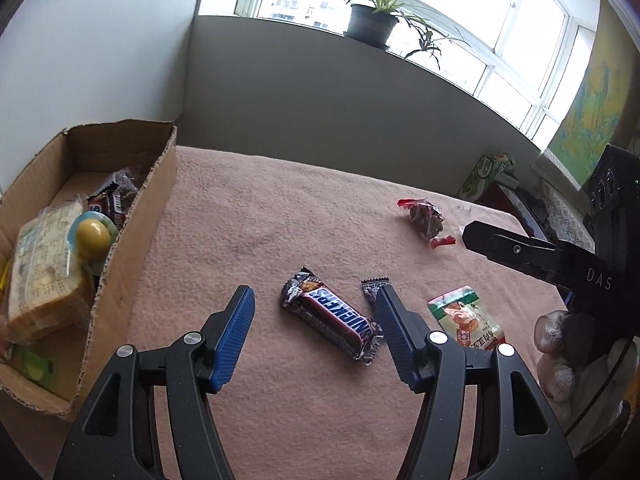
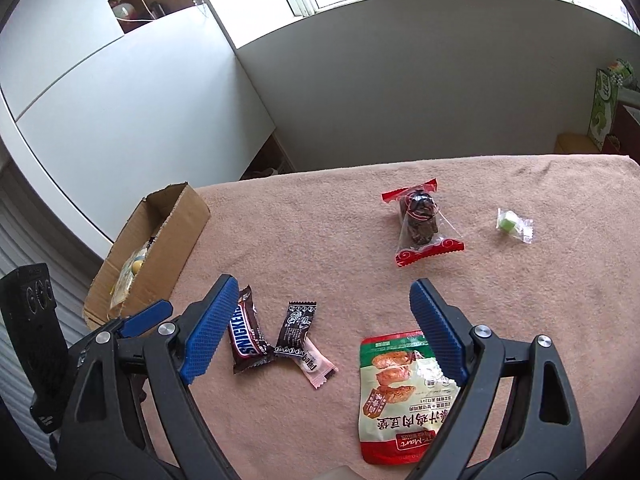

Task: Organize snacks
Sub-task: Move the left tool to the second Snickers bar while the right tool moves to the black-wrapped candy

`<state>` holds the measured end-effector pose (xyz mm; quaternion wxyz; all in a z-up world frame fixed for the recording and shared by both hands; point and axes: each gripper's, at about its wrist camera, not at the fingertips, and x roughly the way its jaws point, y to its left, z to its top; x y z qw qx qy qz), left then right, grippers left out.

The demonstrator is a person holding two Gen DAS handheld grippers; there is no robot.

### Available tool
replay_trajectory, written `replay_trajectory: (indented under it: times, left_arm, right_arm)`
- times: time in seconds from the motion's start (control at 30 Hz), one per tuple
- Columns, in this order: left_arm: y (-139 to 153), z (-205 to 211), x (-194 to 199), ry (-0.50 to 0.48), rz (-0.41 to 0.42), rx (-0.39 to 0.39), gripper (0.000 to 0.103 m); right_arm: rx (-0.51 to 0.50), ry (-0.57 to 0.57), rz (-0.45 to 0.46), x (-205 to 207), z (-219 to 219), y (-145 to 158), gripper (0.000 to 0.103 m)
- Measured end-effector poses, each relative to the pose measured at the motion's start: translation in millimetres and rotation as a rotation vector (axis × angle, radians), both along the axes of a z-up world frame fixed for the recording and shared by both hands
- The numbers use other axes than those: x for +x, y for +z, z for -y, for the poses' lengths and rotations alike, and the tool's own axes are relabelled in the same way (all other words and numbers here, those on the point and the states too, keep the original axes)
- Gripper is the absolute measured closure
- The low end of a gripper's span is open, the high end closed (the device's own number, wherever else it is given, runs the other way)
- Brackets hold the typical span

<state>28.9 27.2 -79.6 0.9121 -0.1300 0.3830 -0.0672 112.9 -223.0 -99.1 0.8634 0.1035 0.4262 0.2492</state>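
Observation:
A Snickers bar lies on the pink cloth between the spread fingers of my open left gripper; it also shows in the right wrist view. A cardboard box at the left holds several snacks, among them wrapped bread. My right gripper is open and empty above the cloth. A green and red snack pouch lies under its right finger. A small black wrapped candy, a red-ended wrapped snack and a green candy lie loose.
The pink cloth covers the table, which ends at a grey wall. A green carton stands beyond the far right edge. A potted plant sits on the window sill.

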Motion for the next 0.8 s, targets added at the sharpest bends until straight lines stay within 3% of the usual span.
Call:
replay_trajectory:
  times: [0.07,0.2,0.37,0.67,0.8]
  left_arm:
    - [-4.3,3.0,4.9,0.001,-0.027,-0.026,0.040]
    - [-13.2,11.0,12.8,0.011,-0.076,-0.051,0.040]
    - [-17.4,25.0,19.1,0.025,-0.099,-0.029,0.043]
    - [-29.1,43.5,24.9,0.043,-0.099,0.121,0.043]
    - [-30.0,41.1,23.3,0.045,-0.098,0.144,0.051]
  right_arm:
    - [0.020,0.000,-0.034,2.8,2.1,-4.8,0.025]
    - [0.029,0.003,-0.074,3.5,2.3,-13.8,0.035]
    - [0.031,-0.008,-0.076,2.1,4.4,-13.8,0.036]
    - [0.017,-0.015,-0.073,1.3,5.1,-14.1,0.036]
    - [-0.001,-0.016,-0.069,1.6,3.4,-14.8,0.036]
